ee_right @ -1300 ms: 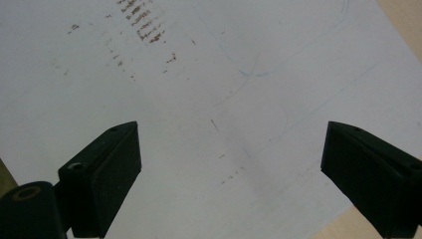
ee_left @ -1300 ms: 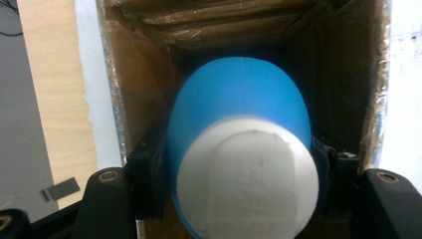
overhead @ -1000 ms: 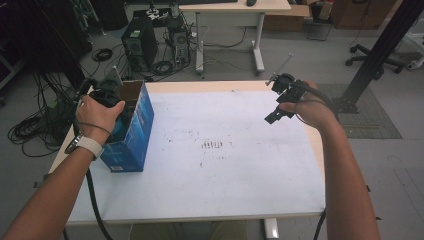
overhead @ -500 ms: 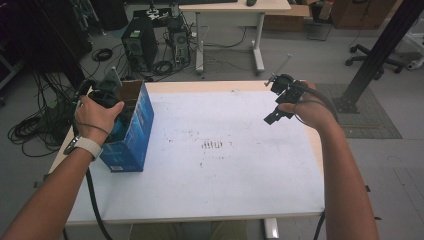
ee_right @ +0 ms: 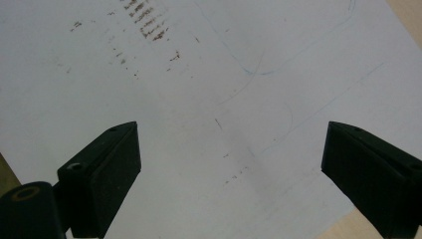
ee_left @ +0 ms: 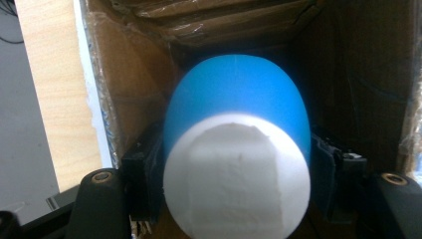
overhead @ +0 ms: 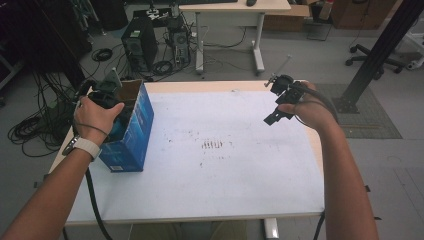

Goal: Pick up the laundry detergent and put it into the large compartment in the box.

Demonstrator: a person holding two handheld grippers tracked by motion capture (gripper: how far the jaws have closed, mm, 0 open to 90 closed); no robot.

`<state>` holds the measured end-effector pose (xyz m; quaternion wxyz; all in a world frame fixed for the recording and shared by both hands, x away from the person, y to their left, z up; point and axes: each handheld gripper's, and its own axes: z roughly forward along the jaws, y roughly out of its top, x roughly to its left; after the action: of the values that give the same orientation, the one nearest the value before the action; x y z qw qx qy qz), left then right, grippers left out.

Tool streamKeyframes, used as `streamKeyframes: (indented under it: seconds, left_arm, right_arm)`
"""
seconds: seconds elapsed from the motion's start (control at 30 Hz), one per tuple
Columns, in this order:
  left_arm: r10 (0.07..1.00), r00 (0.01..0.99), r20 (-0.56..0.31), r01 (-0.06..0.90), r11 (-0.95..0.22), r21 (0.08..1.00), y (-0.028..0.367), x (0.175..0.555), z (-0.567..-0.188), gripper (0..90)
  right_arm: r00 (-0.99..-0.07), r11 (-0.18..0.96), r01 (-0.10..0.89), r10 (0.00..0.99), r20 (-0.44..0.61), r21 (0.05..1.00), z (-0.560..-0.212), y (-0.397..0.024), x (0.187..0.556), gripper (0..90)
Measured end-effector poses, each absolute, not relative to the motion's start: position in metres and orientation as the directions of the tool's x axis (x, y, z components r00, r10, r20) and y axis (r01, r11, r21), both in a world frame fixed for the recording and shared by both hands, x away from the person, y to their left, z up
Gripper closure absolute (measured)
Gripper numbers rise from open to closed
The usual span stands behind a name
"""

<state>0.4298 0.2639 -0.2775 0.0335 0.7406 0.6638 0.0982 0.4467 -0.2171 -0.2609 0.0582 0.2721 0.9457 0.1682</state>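
A blue cardboard box (overhead: 136,131) with an open top stands at the table's left edge. My left gripper (overhead: 106,96) reaches down into it. In the left gripper view a blue round-bodied object with a flat white end (ee_left: 238,149) sits between the jaws, inside the brown box walls (ee_left: 137,89). The pads (ee_left: 145,172) lie against its sides, and the jaws have just been opening slightly. My right gripper (overhead: 278,107) hovers above the right side of the white table top (overhead: 225,175). Its jaws (ee_right: 229,149) stand wide apart, with nothing between them.
The white table top carries dark smudges (overhead: 214,145) near its middle and faint pen lines (ee_right: 278,64). Beyond the table's far edge are a computer tower (overhead: 137,42), cables on the floor (overhead: 35,127) and another desk (overhead: 235,7). A black post (overhead: 380,50) stands at the right.
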Motion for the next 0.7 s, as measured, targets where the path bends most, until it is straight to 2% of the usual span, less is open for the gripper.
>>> streamKeyframes:
  seconds: [0.27,0.5,0.7]
  left_arm:
    - [0.992,0.101,0.078,0.977,-0.113,0.179,0.2666,0.4302,-0.2774,33.1]
    - [0.992,0.11,0.063,0.978,-0.119,0.171,0.2669,0.4311,-0.2784,25.5]
    - [0.992,0.109,0.068,0.978,-0.119,0.168,0.2662,0.4313,-0.2791,24.3]
  right_arm:
    - [-0.845,0.796,0.497,0.535,-0.017,0.346,-0.2614,-0.2166,0.4468,8.7]
    - [-0.845,0.796,0.498,0.535,-0.015,0.345,-0.2614,-0.2163,0.4466,8.7]
    - [-0.845,0.796,0.497,0.534,-0.014,0.346,-0.2614,-0.2166,0.4465,8.7]
